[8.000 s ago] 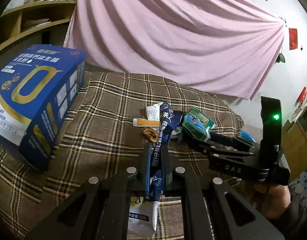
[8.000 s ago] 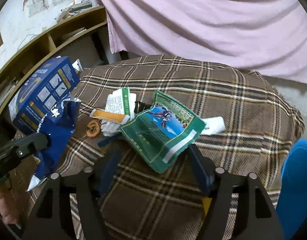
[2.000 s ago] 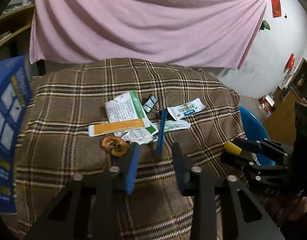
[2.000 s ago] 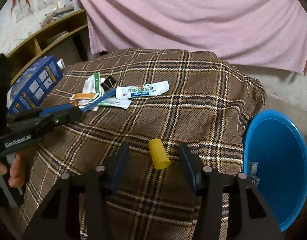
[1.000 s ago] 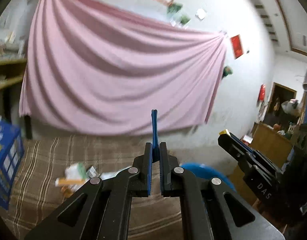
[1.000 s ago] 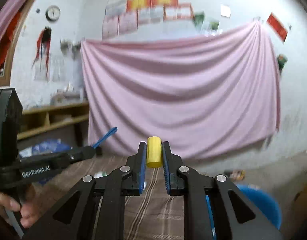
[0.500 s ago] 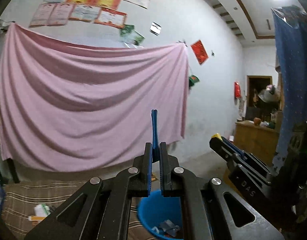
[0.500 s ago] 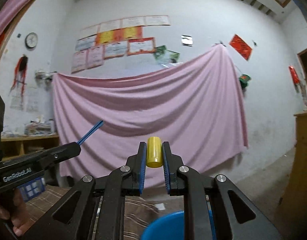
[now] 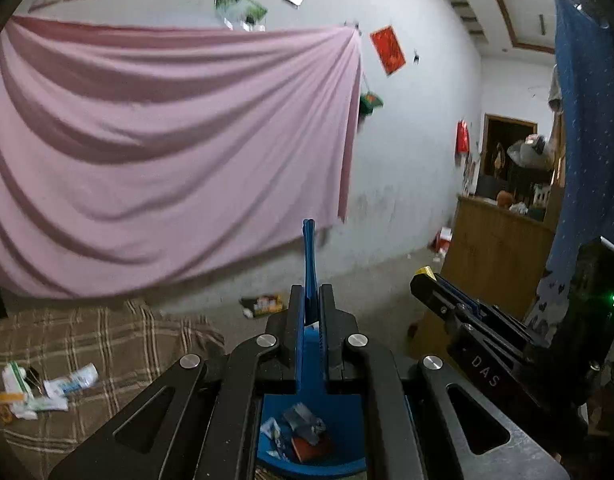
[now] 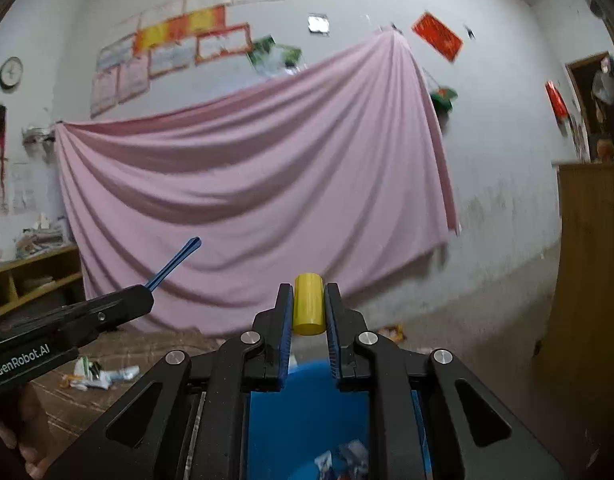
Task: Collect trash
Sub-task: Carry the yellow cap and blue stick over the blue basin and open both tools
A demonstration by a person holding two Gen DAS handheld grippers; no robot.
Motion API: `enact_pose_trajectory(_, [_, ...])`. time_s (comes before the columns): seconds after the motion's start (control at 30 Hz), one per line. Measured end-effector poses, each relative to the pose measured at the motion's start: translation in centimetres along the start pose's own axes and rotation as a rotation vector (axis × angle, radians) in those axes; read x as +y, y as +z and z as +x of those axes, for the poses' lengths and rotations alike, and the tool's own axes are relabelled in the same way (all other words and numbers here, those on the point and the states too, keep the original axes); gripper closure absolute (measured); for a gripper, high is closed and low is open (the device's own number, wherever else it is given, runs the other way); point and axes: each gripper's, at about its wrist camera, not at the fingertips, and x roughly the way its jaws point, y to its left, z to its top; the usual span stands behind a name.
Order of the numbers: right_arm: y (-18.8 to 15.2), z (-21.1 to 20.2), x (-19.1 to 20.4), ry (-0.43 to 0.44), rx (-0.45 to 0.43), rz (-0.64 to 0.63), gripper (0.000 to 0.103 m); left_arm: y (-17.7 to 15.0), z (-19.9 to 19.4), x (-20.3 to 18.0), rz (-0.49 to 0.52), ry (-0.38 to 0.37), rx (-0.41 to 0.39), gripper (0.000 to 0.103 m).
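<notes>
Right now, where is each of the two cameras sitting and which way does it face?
Left wrist view: on the left tongs, facing the pink curtain, blue bin below; they clamp a blue stick; right tongs at right.
Right wrist view: on the right tongs, facing the curtain; they clamp a yellow cap; left tongs and a hand at left.
Shared: curtain, bin, plaid cloth with wrappers.

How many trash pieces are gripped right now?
2: a blue stick clamped in the left tool, and a yellow cap clamped in the right tool, both over the blue bin.
</notes>
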Motion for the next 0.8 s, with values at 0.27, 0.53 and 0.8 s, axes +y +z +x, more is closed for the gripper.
enact_pose_trajectory(0.27, [-1.3,1.2,-1.1,-0.007,0.08,0.031,0.089,-1.2,3.3,0.6,-0.075,0.01,0.135,0.099])
enact_pose_trajectory(0.53, [-2.7,2.7,-1.5,0.002,0.19,0.057,0.088,-1.0,5.0,1.2,-0.134,0.025,0.208,0.099])
enact_pose_trajectory(0.8, [-2.8,3.1,-1.6,0.001,0.218,0.075,0.064,-1.3,3.0,2.1,-0.161,0.065,0.214,0.097])
